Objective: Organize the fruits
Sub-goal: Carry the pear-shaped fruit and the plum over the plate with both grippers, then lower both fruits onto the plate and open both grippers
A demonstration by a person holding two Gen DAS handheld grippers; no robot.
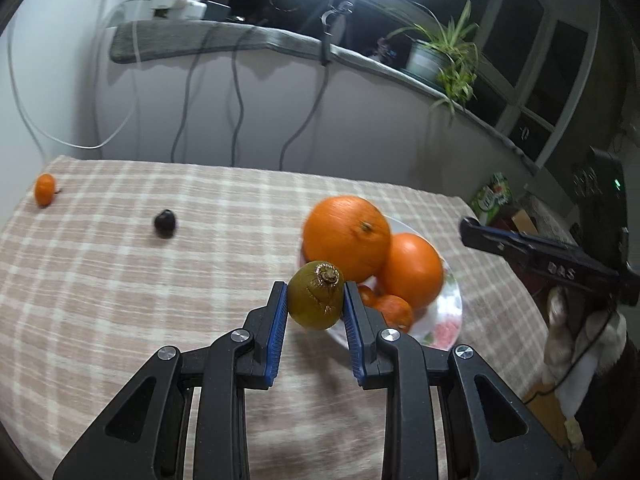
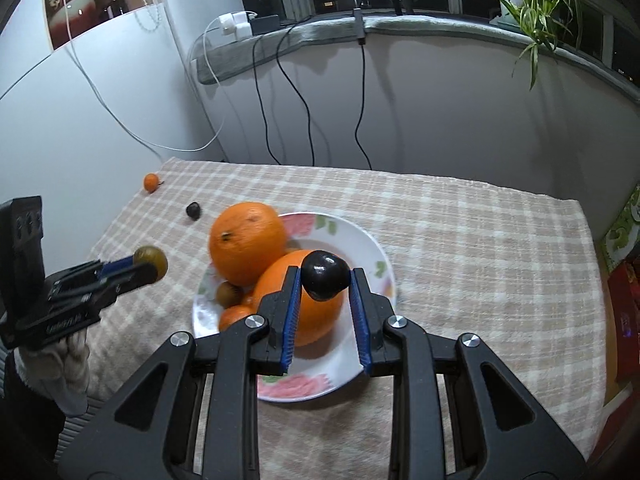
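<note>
The left gripper [image 1: 315, 294] clamps a green-brown kiwi [image 1: 316, 295] at its tips; the right gripper [image 2: 325, 276] pinches a dark plum [image 2: 324, 275] — both small, light, soft-skinned, best held across the middle, gently. Beyond and below the jaws sits the plate [image 2: 360, 240] of oranges [image 2: 248, 242]. Farther out, a tangerine [image 1: 44, 189] and another dark fruit [image 1: 165, 223] — kind unclear; the plate's smaller fruits are half hidden.

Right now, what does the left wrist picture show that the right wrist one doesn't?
Only the left wrist view shows the left tongs close up, shut on a green kiwi. Only the right wrist view shows the right tongs holding a dark plum, plus a second kiwi on the plate. Both show the two big oranges, a small tangerine and another dark fruit lying on the checked cloth.
</note>
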